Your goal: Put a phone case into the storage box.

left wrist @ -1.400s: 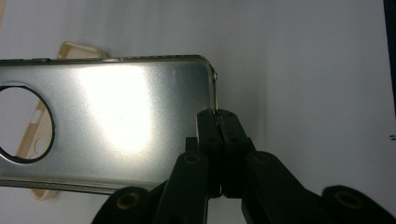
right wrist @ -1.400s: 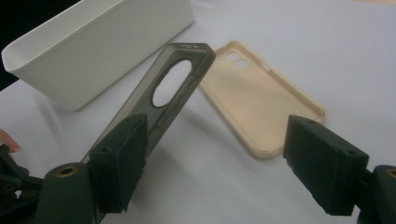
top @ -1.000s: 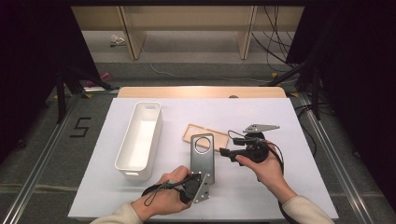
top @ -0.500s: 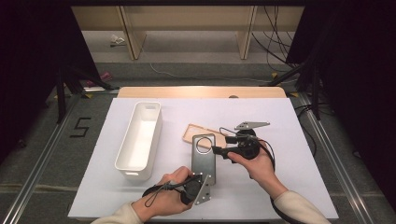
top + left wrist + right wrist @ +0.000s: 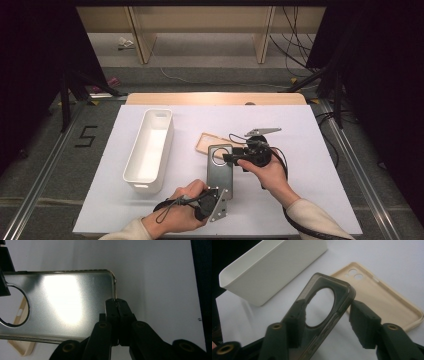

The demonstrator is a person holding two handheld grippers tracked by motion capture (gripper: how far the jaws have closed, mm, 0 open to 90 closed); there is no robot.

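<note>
The grey translucent phone case (image 5: pixel 219 171) is held off the table between the two grippers, its long axis running away from the person, with the end bearing the big round camera opening pointing toward the far side. The left gripper (image 5: pixel 116 302) has its jaws clenched on the rim of the near end, close to one corner, and the flat back of the case spreads out to the left of those jaws in the left gripper view. The right gripper (image 5: pixel 325 315) stands at the far end with its jaws spread to either side of the case: one jaw lies against the edge by the round opening, while the other is just beside the opposite edge, and whether it touches cannot be told. Just beyond the right gripper's jaws a beige phone case (image 5: pixel 382 300) lies flat, hollow side up. Farther out past the same jaws stands a long white bin (image 5: pixel 150 150), parallel to the held case. All rests on a white table (image 5: pixel 310 130); around it are a grey floor and a pale wooden frame (image 5: pixel 200 25).
</note>
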